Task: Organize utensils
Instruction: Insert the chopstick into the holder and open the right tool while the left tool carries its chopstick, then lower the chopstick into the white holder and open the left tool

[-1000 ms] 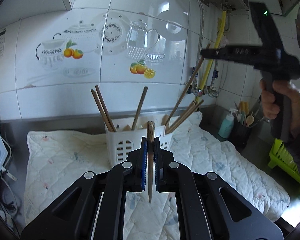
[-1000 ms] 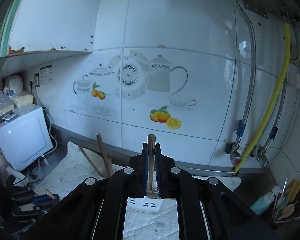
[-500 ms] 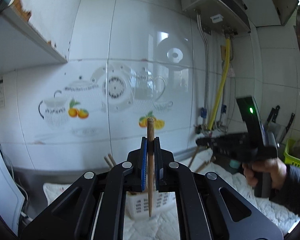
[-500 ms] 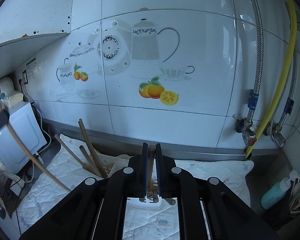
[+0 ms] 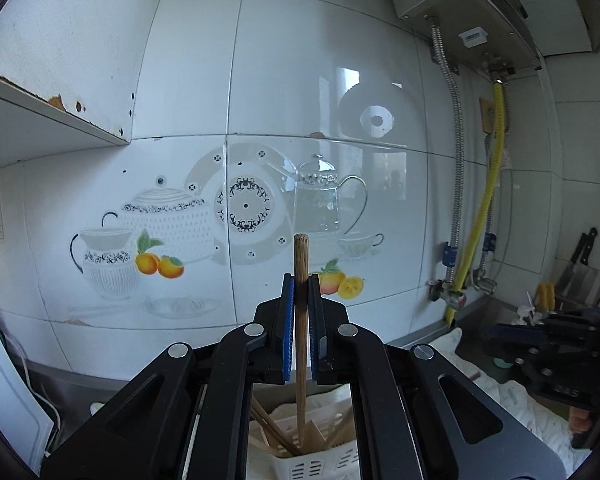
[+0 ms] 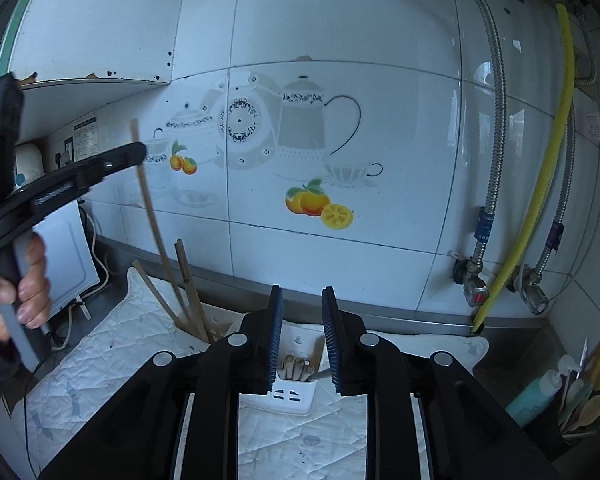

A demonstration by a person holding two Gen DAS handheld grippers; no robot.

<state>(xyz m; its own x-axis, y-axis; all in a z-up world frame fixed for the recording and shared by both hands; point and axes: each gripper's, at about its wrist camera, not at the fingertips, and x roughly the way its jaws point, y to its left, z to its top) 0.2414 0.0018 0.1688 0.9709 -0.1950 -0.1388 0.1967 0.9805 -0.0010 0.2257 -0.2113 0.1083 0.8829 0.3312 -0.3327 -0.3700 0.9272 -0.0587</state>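
Note:
My left gripper (image 5: 300,292) is shut on a wooden chopstick (image 5: 301,340), held upright with its lower tip inside the white slotted utensil holder (image 5: 320,466). From the right wrist view the same gripper (image 6: 138,152) holds that chopstick (image 6: 150,208) slanting down toward the holder's left side. My right gripper (image 6: 302,312) is open and empty, just above the white holder (image 6: 294,394), where several chopstick ends (image 6: 294,366) stand between its jaws.
The holder stands on a white quilted mat (image 6: 112,356) against the tiled wall. More chopsticks (image 6: 188,288) lean in its left compartment. A white appliance (image 6: 66,256) stands left, a black cup of spoons (image 6: 580,408) right, pipes and a yellow hose (image 6: 540,184) behind.
My right gripper opened and let its chopstick drop into the holder. My left gripper came over the holder and lowered its chopstick tip into it.

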